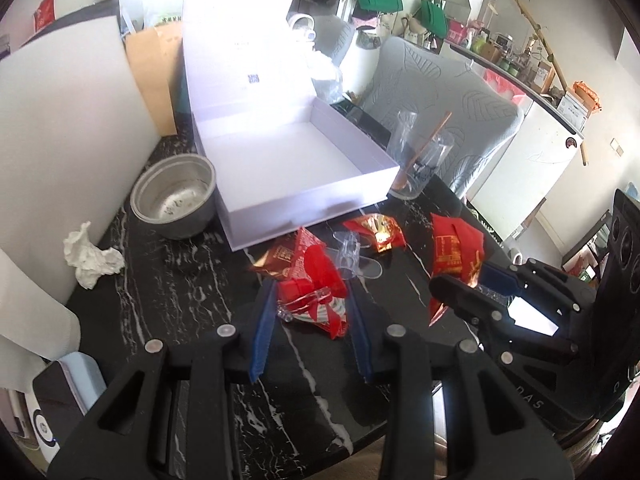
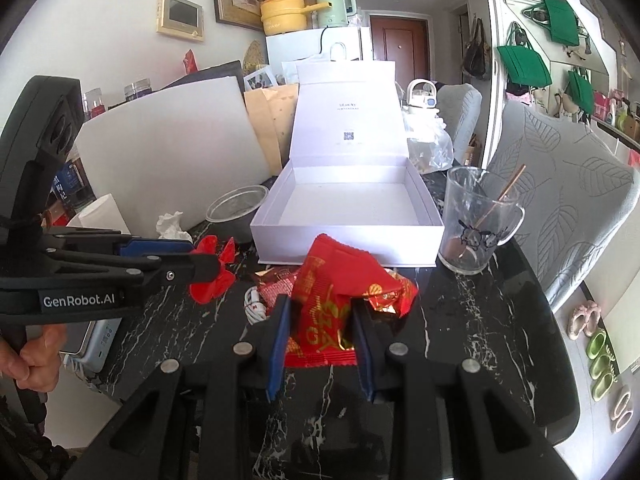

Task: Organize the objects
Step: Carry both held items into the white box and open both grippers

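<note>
My left gripper (image 1: 310,312) clamped on a crinkled red packet (image 1: 316,300), my right gripper (image 2: 320,332) pinching another red packet (image 2: 324,300), both near the open white box (image 2: 348,216)

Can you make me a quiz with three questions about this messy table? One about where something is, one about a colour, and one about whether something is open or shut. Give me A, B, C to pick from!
1. Where is the metal bowl?
A. Inside the box
B. On the table, left of the white box
C. On the chair

2. What colour is the packet between the right gripper fingers?
A. Red
B. Green
C. Purple

3. How is the white box's lid?
A. Shut flat
B. Taped down
C. Standing open

Answers:
1 B, the bowl sits on the black table beside the box.
2 A, it is red with gold print.
3 C, the lid stands up behind the box, which has nothing in it.
</note>
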`<state>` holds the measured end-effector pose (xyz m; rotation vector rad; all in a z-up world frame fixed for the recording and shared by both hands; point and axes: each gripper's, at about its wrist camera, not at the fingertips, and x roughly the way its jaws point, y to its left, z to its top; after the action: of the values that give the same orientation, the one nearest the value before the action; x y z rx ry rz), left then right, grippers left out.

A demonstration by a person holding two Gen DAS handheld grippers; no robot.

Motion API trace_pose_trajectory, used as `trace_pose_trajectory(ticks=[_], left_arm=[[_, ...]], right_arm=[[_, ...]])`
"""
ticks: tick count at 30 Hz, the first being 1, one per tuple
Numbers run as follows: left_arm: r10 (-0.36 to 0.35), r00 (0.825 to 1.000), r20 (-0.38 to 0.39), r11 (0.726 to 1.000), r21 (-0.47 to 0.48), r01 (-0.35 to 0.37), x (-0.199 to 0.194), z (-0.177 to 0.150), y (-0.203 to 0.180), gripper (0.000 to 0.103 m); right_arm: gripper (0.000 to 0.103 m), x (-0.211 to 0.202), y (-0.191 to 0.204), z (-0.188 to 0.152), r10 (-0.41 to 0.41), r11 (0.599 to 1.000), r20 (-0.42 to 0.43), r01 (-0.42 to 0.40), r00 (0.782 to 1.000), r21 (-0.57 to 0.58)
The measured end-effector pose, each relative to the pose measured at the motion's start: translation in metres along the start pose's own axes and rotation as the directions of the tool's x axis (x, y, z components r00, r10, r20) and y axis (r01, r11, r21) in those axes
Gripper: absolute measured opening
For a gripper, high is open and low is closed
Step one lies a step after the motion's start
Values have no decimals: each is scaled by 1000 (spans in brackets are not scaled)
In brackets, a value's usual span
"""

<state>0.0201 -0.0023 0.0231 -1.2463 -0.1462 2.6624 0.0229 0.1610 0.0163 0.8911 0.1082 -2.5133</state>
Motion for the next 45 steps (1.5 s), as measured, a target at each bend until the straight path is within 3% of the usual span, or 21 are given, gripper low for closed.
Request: trace_pose_trajectory(ticks=[10,18,45], left_arm=[[60,996,70,998,16,-62,-24,28,12,33],[66,995,71,997,36,-68,-20,55,16,33],[74,997,-17,995,71,-73,77,145,34,33]], right_arm=[[29,-7,6,32,21,998,24,-20,999,-64],[29,2,4,64,33,996,25,-30,999,-89],[29,104,-48,139,7,997,-40,-10,999,-74]])
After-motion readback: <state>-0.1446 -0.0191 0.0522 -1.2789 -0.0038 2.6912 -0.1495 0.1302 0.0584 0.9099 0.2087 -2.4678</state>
